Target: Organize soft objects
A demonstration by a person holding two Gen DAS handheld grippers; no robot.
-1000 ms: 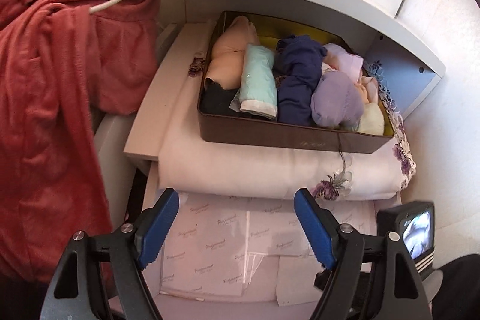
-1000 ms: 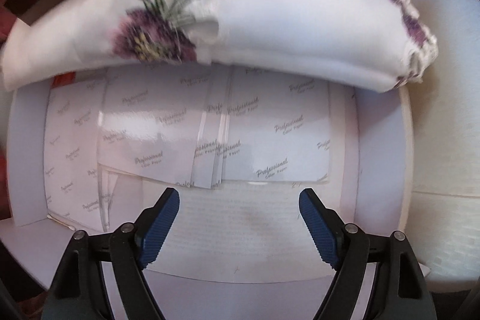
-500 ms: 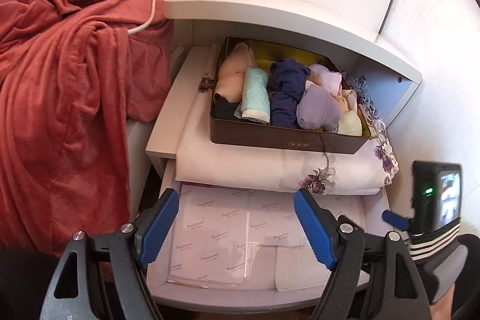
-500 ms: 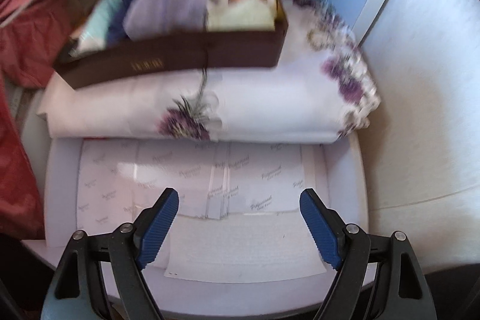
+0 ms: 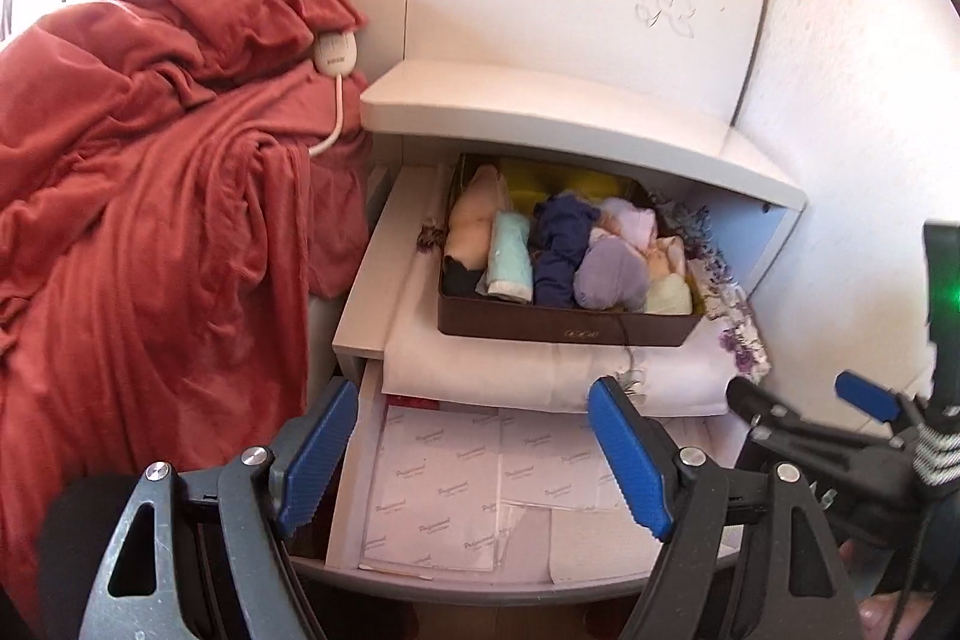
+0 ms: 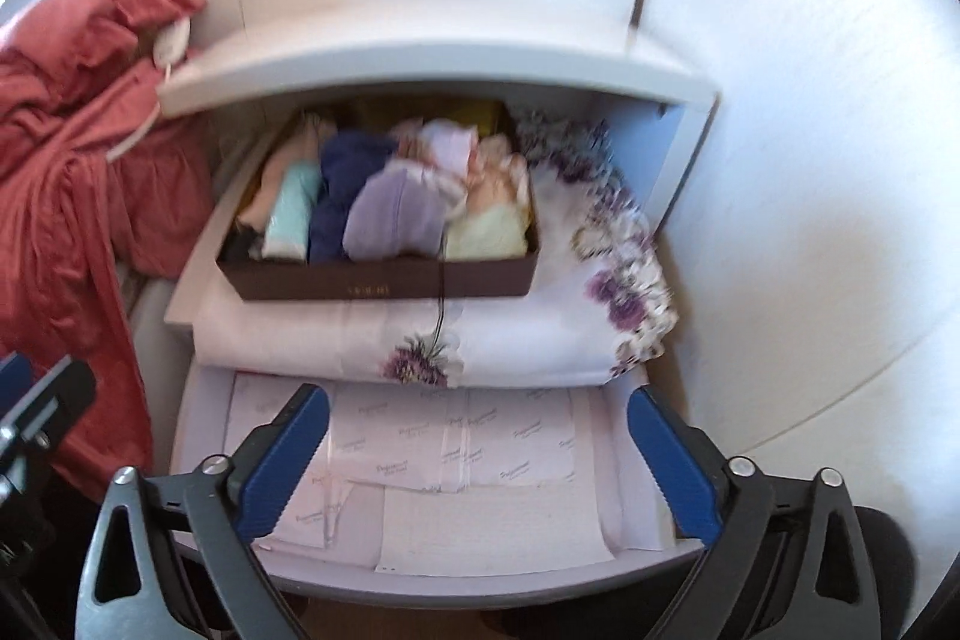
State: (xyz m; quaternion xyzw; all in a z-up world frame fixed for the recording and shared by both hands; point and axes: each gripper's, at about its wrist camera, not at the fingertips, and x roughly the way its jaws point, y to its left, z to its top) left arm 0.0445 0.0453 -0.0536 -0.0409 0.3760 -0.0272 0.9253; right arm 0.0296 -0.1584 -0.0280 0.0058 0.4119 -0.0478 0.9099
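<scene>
Nearest us, left gripper (image 5: 474,451) has its jaws wide, nothing between them. Right gripper (image 6: 477,460) has its jaws opening, also empty. Both hang over the open lower drawer (image 5: 456,577) lined with printed paper sheets (image 5: 438,490). Beyond that, a folded white floral cloth (image 5: 510,361) lies on the upper drawer, and the brown box (image 5: 564,331) sits on top of it, packed with rolled soft items (image 5: 561,253) side by side. Red blanket (image 5: 150,232) is heaped to the left, white nightstand top (image 5: 540,109) above.
</scene>
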